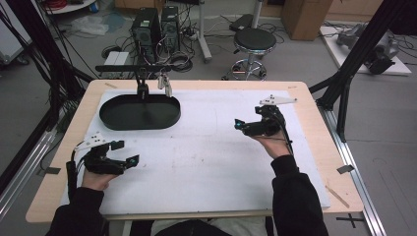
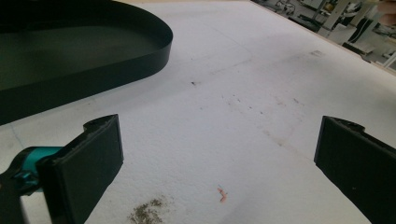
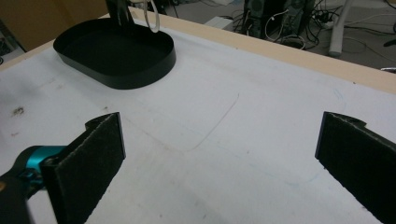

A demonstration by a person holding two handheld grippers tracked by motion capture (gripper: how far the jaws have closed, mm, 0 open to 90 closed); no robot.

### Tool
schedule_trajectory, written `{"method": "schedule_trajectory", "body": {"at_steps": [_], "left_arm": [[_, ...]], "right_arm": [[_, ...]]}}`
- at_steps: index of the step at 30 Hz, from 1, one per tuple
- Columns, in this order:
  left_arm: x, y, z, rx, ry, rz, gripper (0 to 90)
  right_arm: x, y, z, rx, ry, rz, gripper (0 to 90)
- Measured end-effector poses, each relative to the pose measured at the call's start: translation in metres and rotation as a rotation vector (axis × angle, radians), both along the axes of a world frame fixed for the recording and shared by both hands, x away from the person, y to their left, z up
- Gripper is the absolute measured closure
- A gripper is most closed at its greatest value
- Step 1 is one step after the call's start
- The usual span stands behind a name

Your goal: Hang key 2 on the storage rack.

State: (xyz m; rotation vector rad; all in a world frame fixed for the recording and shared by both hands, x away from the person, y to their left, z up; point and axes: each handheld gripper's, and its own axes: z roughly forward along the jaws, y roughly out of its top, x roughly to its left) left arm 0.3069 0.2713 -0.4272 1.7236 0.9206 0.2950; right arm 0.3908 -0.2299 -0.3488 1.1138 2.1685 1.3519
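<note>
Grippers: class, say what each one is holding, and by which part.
Nothing. The left gripper and the right gripper both stand open over the bare white mat, with only mat between their jaws.

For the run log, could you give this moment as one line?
left gripper: open, empty | right gripper: open, empty | black tray: far left, untouched

Wide free room on the white surface point(image 1: 206, 152)

Only the black tray point(image 1: 140, 112) (far left, with its upright stand point(image 1: 142, 91)) blocks passage; both grippers have open surface ahead.
</note>
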Motion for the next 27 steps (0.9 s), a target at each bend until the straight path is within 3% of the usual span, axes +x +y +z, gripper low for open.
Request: {"method": "schedule_trajectory", "body": {"at_steps": [22, 27], "left_arm": [[-0.002, -0.001, -0.001, 0.037, 0.017, -0.004, 1.7], [-0.003, -0.001, -0.001, 0.046, 0.017, 0.001, 1.7]], "right_arm": [[-0.05, -0.052, -0.038, 0.001, 0.06, 0.013, 0.7], [-0.06, -0.059, -0.046, -0.039, 0.077, 0.038, 0.7]]}}
